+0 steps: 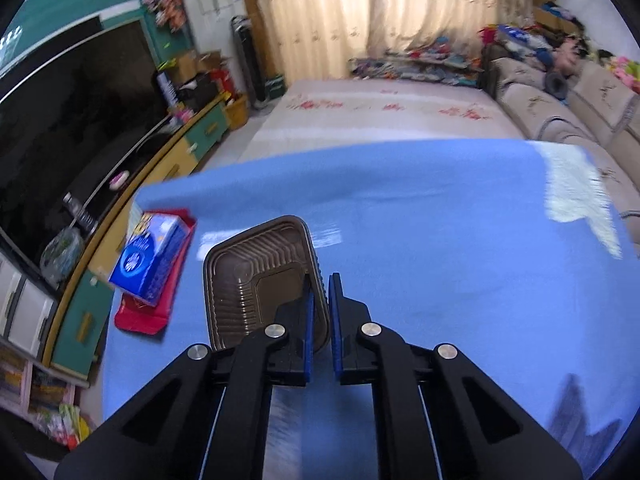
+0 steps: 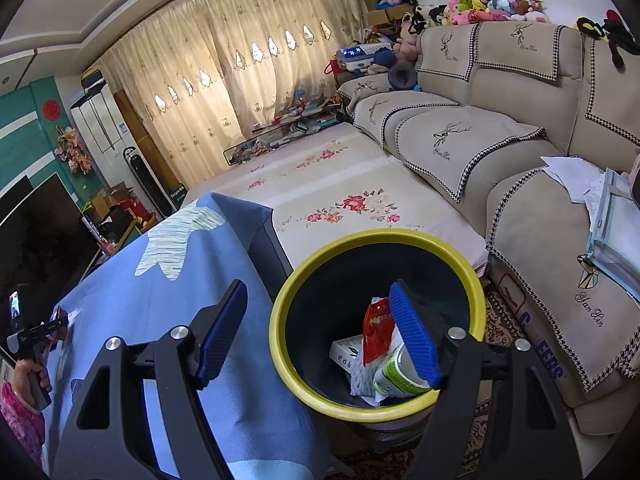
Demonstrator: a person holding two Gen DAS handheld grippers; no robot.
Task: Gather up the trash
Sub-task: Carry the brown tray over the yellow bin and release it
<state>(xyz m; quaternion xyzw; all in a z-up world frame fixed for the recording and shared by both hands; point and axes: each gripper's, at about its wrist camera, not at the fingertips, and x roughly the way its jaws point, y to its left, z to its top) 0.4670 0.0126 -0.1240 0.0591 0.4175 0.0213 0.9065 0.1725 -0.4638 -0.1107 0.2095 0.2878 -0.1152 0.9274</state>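
Blue-padded fingers [image 1: 309,320] of the left gripper [image 1: 320,304] pinch the right wall of a brown plastic tray [image 1: 248,276] on the blue tablecloth [image 1: 440,260]; beyond lies a blue tissue box [image 1: 152,258] on a red packet [image 1: 140,316]. Over the yellow-rimmed bin [image 2: 280,344] the right gripper [image 2: 320,336] hangs spread and empty; inside lie a red wrapper [image 2: 376,332] and a green-labelled can [image 2: 396,376].

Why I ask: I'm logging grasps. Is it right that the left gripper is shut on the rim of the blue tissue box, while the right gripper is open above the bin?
Not quite. The left wrist view shows the left gripper shut on the wall of the brown plastic tray; the blue tissue box lies untouched beside it. The right gripper is open above the bin.
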